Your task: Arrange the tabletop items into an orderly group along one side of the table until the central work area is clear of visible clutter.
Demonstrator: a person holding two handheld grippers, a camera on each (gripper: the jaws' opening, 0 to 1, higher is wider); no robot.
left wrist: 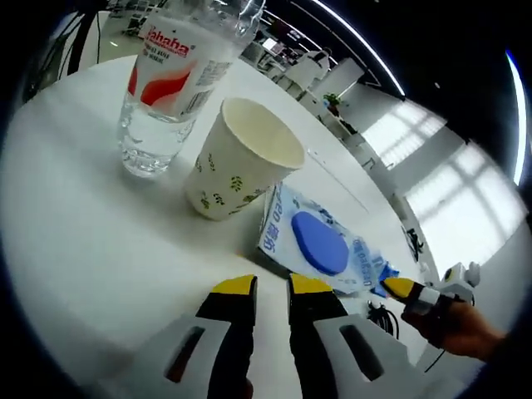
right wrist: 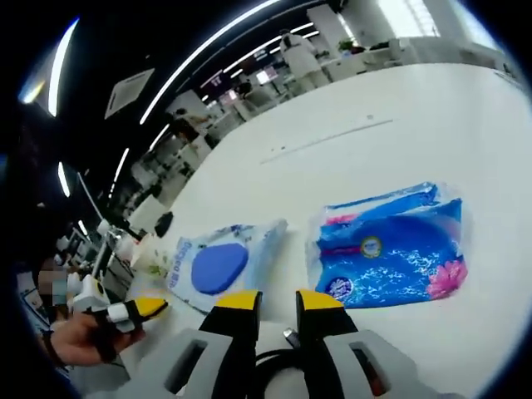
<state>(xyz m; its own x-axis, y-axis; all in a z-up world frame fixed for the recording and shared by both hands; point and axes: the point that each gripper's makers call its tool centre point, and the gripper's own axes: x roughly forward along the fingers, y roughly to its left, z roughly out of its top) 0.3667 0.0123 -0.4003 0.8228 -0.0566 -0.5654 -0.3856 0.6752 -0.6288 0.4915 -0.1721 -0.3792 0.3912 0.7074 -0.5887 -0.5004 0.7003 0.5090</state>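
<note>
A clear water bottle point(left wrist: 170, 79) with a red and white label stands on the white table point(left wrist: 91, 241). Beside it is an empty paper cup point(left wrist: 237, 162) with a leaf print. A wet-wipes pack point(left wrist: 320, 241) with a blue oval lid lies flat just past my left gripper point(left wrist: 273, 287), whose yellow-tipped jaws are close together with nothing between them. In the right gripper view the same wipes pack point(right wrist: 212, 266) lies beside a blue tissue pack point(right wrist: 391, 249). My right gripper point(right wrist: 279, 301) hovers short of both, jaws close together and empty.
A hand holds the right gripper point(left wrist: 407, 291) at the table's edge, beyond the wipes pack. The left gripper point(right wrist: 141, 309) comes in from the left, held by a hand. A black cable point(right wrist: 278, 357) lies under the right jaws. Office desks stand behind.
</note>
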